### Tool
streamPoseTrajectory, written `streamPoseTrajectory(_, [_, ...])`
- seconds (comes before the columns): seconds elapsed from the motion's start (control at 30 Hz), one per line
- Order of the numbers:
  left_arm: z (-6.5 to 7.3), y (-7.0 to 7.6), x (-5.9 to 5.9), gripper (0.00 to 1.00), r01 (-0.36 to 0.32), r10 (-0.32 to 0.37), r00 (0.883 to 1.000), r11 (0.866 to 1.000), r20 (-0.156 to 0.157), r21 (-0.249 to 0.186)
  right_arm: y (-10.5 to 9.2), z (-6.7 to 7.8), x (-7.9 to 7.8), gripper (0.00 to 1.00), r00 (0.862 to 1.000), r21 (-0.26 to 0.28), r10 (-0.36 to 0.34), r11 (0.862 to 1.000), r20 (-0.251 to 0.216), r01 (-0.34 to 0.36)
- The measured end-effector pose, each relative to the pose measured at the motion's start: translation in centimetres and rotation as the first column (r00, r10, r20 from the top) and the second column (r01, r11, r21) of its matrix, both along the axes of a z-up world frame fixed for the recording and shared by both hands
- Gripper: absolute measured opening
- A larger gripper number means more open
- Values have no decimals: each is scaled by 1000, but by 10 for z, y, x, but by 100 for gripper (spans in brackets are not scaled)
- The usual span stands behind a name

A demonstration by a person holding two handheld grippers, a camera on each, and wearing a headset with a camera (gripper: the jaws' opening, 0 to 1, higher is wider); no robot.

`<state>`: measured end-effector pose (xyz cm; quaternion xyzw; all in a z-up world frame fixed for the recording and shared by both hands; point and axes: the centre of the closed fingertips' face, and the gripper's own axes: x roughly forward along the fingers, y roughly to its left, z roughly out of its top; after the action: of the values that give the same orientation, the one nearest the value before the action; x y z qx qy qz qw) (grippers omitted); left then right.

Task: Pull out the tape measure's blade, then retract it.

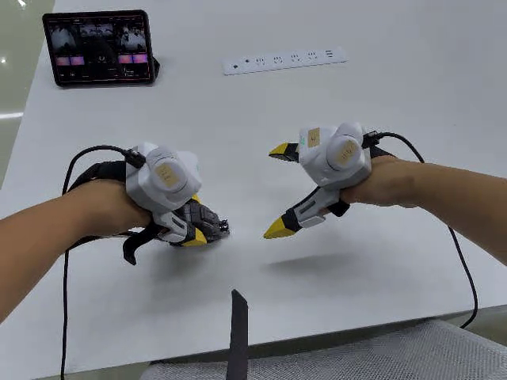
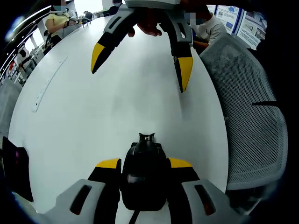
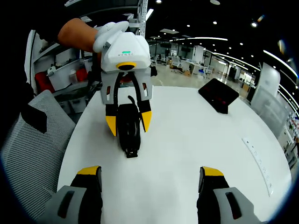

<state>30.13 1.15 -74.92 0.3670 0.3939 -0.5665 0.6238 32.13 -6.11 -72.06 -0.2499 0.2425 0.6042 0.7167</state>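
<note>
White table (image 1: 380,95) lay under both grippers. The tape measure (image 2: 145,172) was held between the jaws of the left gripper (image 1: 196,220), which were clamped on the two sides of its black case. The case was kept low over the table, though contact with it could not be told. The hook (image 2: 146,137) was seen just past the left jaw tips, pointed at the right gripper (image 1: 278,190). No blade was seen drawn out, so the pull was judged not yet begun. The right jaws were spread wide and empty, with the hook ahead of their gap and well apart from their tips.

Several risks were judged from this. The hook is small, so a closing a little off line could miss it or catch only its edge, and it could slip free under the spring's pull. A pull made at an angle to the case could twist the case in the left jaws. A sudden release could let the blade snap back hard.

The left hand (image 1: 111,207) was wrapped round the rear of its gripper, forearm low. The right hand (image 1: 384,180) was held likewise, opposite. Both pairs of jaws were set about level with the table and aimed at each other. A tablet (image 1: 100,47) and a power strip (image 1: 285,60) lay well beyond the jaws.
</note>
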Motion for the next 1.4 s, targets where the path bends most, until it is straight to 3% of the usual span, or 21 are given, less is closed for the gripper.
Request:
streamPoseTrajectory(0.2, [0,0,2,33,-14,14,1000,1000,1,6,16,-10,-6,77,999,-4,28,1000,-17,-28])
streamPoseTrajectory(0.47, [0,1,1,33,-21,21,999,1000,33,-13,39,-22,-14,65,998,11,52,999,-44,-52])
streamPoseTrajectory(0.6, [1,1,1,33,-29,30,999,999,36,-25,46,-26,-16,51,997,17,49,999,-59,-48])
streamPoseTrajectory(0.77, [1,1,1,33,-28,28,999,999,38,-24,51,-36,-18,46,996,-18,59,998,-61,-60])
streamPoseTrajectory(0.9, [1,0,1,33,-29,30,999,999,40,-26,51,-45,-20,34,995,-58,84,995,-45,-87])
streamPoseTrajectory(1.13, [1,0,2,33,-30,31,998,999,49,-30,56,-53,-23,25,991,-79,126,988,-45,-129])
streamPoseTrajectory(1.23, [0,0,2,33,-29,31,998,999,48,-33,59,-54,-25,15,988,-82,151,985,-41,-154])
streamPoseTrajectory(1.4, [-1,1,3,33,-25,27,998,999,48,-34,62,-60,-27,13,985,-108,165,979,-51,-170])
